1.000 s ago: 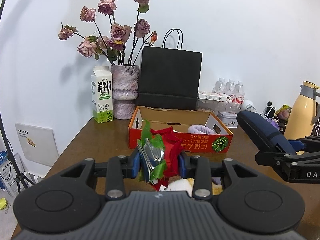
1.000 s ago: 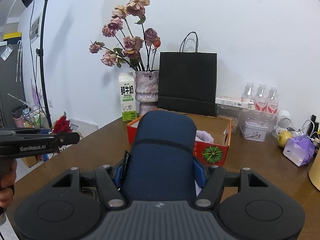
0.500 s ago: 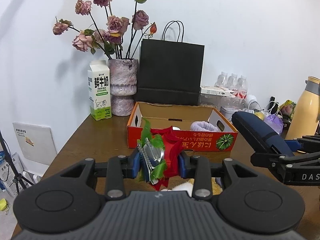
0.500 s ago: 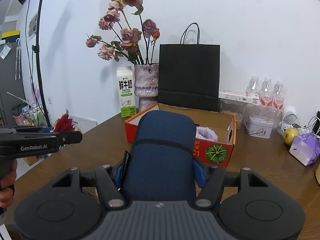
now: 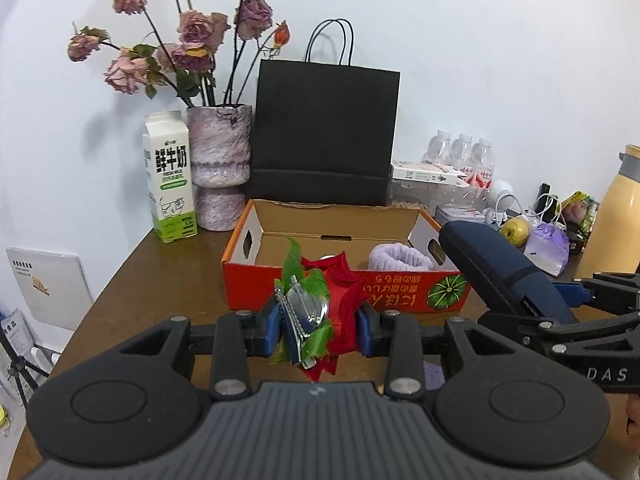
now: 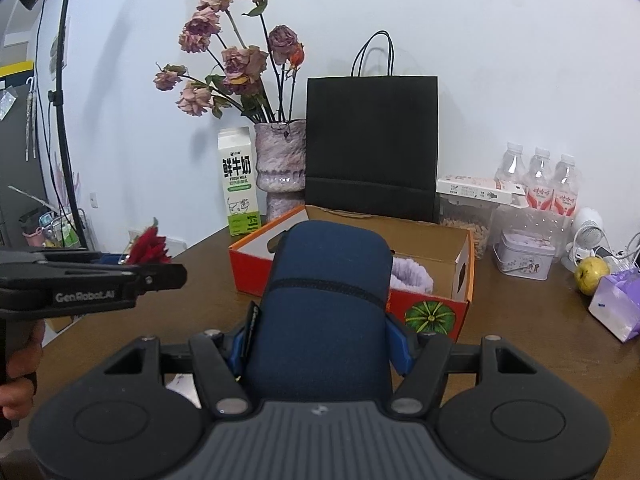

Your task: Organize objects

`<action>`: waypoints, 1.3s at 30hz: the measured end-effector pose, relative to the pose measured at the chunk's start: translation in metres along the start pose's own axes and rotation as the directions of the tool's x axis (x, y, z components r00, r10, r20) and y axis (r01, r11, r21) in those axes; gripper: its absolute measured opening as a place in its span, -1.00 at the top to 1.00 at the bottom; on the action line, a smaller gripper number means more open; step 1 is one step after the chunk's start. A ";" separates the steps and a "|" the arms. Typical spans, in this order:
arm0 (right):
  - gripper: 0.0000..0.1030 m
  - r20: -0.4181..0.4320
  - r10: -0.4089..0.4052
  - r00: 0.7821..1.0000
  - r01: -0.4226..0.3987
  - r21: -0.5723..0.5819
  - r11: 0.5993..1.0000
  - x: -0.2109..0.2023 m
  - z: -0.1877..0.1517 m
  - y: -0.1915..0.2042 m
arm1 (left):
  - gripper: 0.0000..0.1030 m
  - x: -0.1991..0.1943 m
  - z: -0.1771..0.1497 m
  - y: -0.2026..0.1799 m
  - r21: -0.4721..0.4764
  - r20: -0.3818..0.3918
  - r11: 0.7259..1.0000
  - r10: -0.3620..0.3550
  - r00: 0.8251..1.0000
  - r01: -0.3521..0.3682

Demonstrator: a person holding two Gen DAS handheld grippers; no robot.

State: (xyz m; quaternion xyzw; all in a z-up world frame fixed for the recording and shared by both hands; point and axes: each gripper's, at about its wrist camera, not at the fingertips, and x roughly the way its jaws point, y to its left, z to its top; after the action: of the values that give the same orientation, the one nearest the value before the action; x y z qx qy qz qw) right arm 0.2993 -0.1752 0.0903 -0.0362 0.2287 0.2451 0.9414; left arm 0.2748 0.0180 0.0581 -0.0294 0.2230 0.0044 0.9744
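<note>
The red flower clip (image 5: 320, 312), with green leaves and a silver metal clasp, is sitting clamped between the blue pads of the left tool (image 5: 318, 330), held above the worktop (image 5: 168, 280) just in front of the orange cardboard box (image 5: 256, 284). The navy zippered case (image 6: 320, 308) is being gripped by the right tool (image 6: 320, 344), its pads pressing on both sides of the case, whose far end is reaching over the box's near wall.

The box is lying open and is holding a lilac fluffy roll (image 5: 400, 258) at its right end; the rest of its floor, as far as it is showing, is bare cardboard. A pumpkin picture is printed on its front.

Behind the box, a black paper bag (image 5: 326, 136) is standing upright, beside a mottled pink vase (image 5: 218, 164) holding dried roses (image 5: 192, 40), and a milk carton (image 5: 170, 184) is standing left of the vase. To the right are water bottles (image 6: 540, 180), a small tin (image 6: 524, 254) and a yellow-green apple (image 6: 592, 274).

Compared with a second ago, both tools are now closer to the box, which is looming larger in both views, and each grip is unchanged.
</note>
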 end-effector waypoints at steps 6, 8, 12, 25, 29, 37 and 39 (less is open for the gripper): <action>-0.24 0.002 0.005 1.000 -0.005 -0.008 1.000 0.019 0.012 -0.010 | 0.29 0.027 0.021 -0.005 0.003 -0.017 1.000 -0.003 1.000 0.003; -0.24 0.003 0.007 1.000 -0.007 -0.010 1.000 0.026 0.016 -0.013 | 0.29 0.035 0.028 -0.006 0.000 -0.014 1.000 -0.001 1.000 0.001; -0.24 0.001 0.010 1.000 -0.010 -0.014 1.000 0.041 0.025 -0.018 | 0.29 0.052 0.041 -0.006 -0.008 -0.010 1.000 0.001 1.000 -0.001; -0.24 -0.003 -0.009 1.000 0.009 -0.030 1.000 0.090 0.058 -0.029 | 0.29 0.099 0.078 -0.011 0.013 0.004 1.000 0.023 1.000 -0.023; -0.24 -0.015 -0.018 1.000 0.018 -0.037 0.999 0.107 0.067 -0.032 | 0.29 0.113 0.087 -0.012 0.008 -0.004 1.000 0.027 1.000 -0.027; -0.24 -0.042 -0.028 0.999 0.026 -0.040 0.999 0.141 0.083 -0.041 | 0.29 0.146 0.101 -0.011 0.003 -0.033 0.998 0.062 0.998 -0.062; -0.24 -0.048 -0.034 0.998 0.032 -0.042 0.999 0.149 0.087 -0.043 | 0.29 0.157 0.103 -0.009 0.004 -0.048 0.997 0.073 0.996 -0.073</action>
State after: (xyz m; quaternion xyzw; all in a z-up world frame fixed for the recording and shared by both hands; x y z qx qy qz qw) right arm 0.4717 -0.1311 0.0991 -0.0654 0.2460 0.2330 0.9386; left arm 0.4610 0.0140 0.0829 -0.0203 0.2473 0.0392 0.9679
